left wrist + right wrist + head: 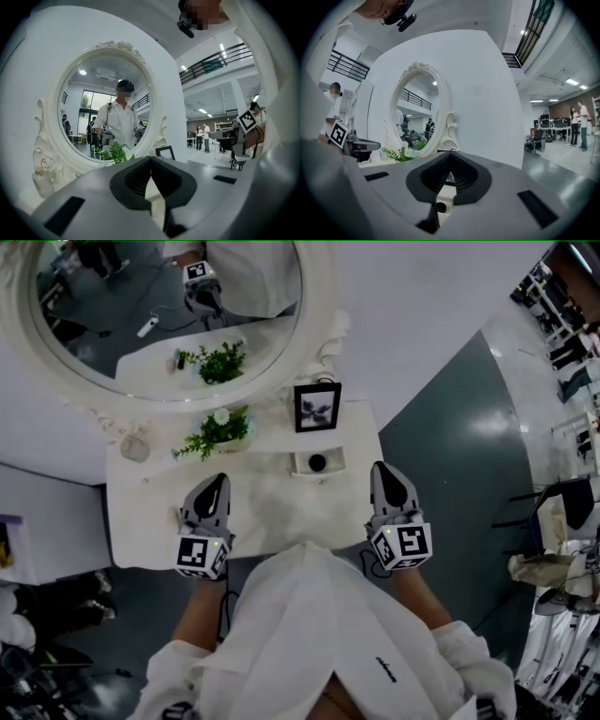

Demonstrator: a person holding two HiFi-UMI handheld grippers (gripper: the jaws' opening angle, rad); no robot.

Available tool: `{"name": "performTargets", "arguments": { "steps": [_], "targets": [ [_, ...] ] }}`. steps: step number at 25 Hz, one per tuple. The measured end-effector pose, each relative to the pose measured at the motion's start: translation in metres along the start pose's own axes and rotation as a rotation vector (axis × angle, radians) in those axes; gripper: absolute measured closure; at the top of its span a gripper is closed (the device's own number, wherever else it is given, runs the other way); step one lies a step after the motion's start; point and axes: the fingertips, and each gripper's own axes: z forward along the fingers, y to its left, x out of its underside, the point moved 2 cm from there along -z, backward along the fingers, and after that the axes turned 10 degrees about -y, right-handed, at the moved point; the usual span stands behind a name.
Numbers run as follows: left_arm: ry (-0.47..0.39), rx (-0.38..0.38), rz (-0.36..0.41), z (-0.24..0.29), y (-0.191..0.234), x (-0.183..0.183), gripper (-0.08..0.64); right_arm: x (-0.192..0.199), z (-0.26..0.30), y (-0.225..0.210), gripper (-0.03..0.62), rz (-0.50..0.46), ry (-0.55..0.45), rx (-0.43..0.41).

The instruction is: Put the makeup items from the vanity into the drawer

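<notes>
Jaws on left gripper (pixel 217 486) and right gripper (pixel 386 479) pressed together, empty — spread right's before reaching the dark item (pixel 318 462).

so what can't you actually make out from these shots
Drawer: in no view; in the head view the person's white shirt covers the vanity's front.
Dark round item in the small tray: too small in the head view to identify.
Pale round thing at the vanity's back left: too small and washed out.
Picture frame: its image is too small to read.
</notes>
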Motion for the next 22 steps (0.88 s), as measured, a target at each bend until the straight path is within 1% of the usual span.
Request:
{"name": "performTargets", "arguments": {
  "steps": [2, 4, 7, 13, 22],
  "targets": [
    [-0.016, -0.011, -0.040, -0.001, 0.001, -0.002, 0.534, -0.005, -0.004, -0.002, 0.575, -0.001, -0.012, 0.008],
    [-0.025, -0.015, -0.059, -0.001, 0.000, -0.004, 0.534, -0.007, -0.006, -0.004, 0.575, 0.005, -0.020, 0.016],
    [-0.035, -0.018, -0.062, 0.000, -0.003, -0.005, 0.534, -0.009, -0.010, -0.006, 0.575, 0.010, -0.028, 0.033],
    [-0.034, -0.054, -0.091, -0.004, 0.003, 0.000, 0.534, -0.006, -0.014, -0.008, 0.575, 0.020, -0.027, 0.048],
    [-0.017, -0.062, -0.084, -0.009, 0.004, 0.007, 0.534, 0.000, -0.015, -0.007, 0.575, 0.024, -0.012, 0.046]
  ]
}}
